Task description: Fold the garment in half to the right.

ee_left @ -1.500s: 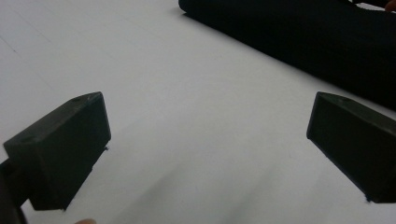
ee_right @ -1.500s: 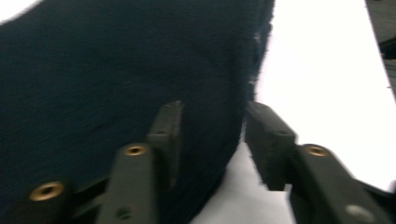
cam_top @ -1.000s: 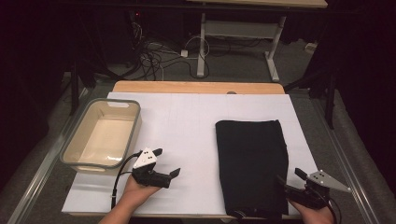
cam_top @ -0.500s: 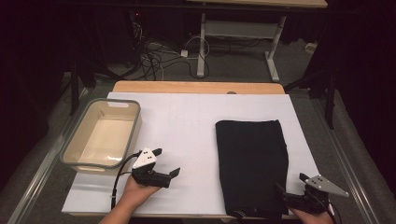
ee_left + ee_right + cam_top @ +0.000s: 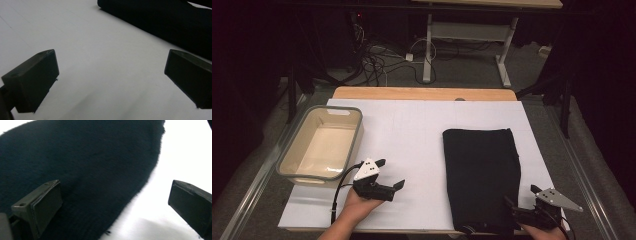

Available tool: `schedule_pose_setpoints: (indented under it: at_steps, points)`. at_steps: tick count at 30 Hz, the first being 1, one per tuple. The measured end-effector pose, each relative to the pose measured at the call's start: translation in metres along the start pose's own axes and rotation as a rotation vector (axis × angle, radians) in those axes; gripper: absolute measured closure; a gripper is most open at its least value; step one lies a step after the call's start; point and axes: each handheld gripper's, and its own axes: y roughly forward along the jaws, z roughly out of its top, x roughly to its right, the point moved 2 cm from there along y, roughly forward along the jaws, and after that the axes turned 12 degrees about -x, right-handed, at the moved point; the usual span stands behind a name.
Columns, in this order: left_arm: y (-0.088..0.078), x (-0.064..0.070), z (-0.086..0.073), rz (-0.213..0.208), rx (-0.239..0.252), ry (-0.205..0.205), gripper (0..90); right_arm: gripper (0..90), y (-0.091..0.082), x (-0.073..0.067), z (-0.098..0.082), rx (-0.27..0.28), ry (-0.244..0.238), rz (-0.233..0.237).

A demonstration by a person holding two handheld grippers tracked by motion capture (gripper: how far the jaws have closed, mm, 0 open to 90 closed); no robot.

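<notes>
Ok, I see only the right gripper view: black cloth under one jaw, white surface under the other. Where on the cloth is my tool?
Observer: The right tool is at the near right corner of the folded black cloth. Its jaws have just been opening, and the cloth's edge lies between them, not pinched.
Operator: And the other tool?
Observer: The left tool rests open on the white table, left of the cloth and apart from it.
Operator: Is there any container?
Observer: A beige basin stands at the table's left edge, with nothing in it.
</notes>
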Motion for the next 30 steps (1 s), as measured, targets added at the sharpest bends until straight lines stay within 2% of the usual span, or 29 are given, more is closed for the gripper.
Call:
schedule_pose_setpoints:
  at_steps: [9,19,25,28,30]
  points:
    - [0.000,0.000,0.000,-0.002,0.000,0.003,0.0,0.1,-0.002,-0.027,0.013,0.026,-0.061,0.051]
    - [0.000,0.000,0.000,-0.003,0.000,0.005,0.0,2.7,0.001,-0.069,0.022,0.022,-0.144,0.128]
    - [0.000,0.000,0.000,-0.003,-0.001,0.006,0.0,10.7,-0.003,-0.091,0.027,0.037,-0.185,0.177]
    - [0.000,0.000,0.000,-0.004,-0.001,0.007,0.0,18.3,-0.009,-0.105,0.029,0.051,-0.201,0.213]
    - [0.000,0.000,0.000,-0.004,-0.001,0.007,0.0,26.6,-0.013,-0.115,0.029,0.050,-0.207,0.236]
